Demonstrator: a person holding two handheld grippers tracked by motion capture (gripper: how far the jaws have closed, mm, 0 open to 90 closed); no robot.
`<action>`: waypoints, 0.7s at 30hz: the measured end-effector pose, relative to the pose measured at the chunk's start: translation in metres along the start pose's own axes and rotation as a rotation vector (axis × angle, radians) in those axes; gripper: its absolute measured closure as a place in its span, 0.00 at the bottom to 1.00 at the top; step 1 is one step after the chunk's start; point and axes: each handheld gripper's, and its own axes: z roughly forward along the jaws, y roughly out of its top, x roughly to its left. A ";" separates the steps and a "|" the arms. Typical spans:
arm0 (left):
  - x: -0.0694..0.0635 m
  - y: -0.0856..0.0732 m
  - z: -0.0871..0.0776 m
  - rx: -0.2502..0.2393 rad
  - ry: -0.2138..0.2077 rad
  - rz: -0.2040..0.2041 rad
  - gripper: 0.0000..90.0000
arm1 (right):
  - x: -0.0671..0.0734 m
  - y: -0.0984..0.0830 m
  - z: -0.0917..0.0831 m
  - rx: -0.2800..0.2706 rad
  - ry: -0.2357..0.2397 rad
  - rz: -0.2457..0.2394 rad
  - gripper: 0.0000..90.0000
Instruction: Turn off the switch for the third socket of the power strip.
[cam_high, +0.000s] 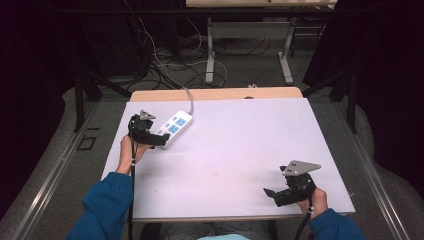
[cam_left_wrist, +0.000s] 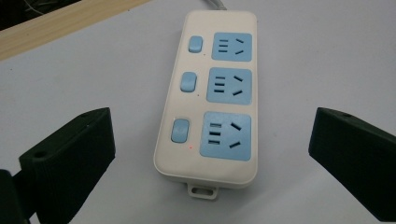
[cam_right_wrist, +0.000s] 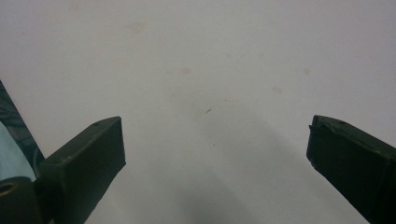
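Note:
A white power strip (cam_high: 175, 127) with three blue sockets and three blue switches lies at the table's far left, its grey cord running off the back edge. My left gripper (cam_high: 160, 140) is open at the strip's near end. In the left gripper view the power strip (cam_left_wrist: 208, 98) lies between and beyond the wide-apart jaws, a small red light glowing by the nearest switch (cam_left_wrist: 180, 130). My right gripper (cam_high: 270, 194) rests open near the front right of the table, jaws pointing left over bare tabletop. In the right gripper view nothing lies between its jaws.
The pale grey table top (cam_high: 240, 145) has a wooden strip along its far edge (cam_high: 220, 93). Beyond it are cables on the floor (cam_high: 165, 65) and another table's metal legs (cam_high: 210, 55). Dark curtains hang on both sides.

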 end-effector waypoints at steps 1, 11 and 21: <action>0.001 0.002 0.002 -0.005 -0.005 -0.008 0.00 | 0.000 0.000 0.000 0.001 -0.001 0.000 0.04; 0.006 0.008 0.011 0.008 -0.007 -0.012 0.00 | 0.000 0.000 0.000 -0.004 -0.005 0.001 0.04; 0.013 0.012 0.014 0.007 -0.002 -0.026 0.10 | 0.000 0.000 0.000 -0.003 -0.004 0.000 0.04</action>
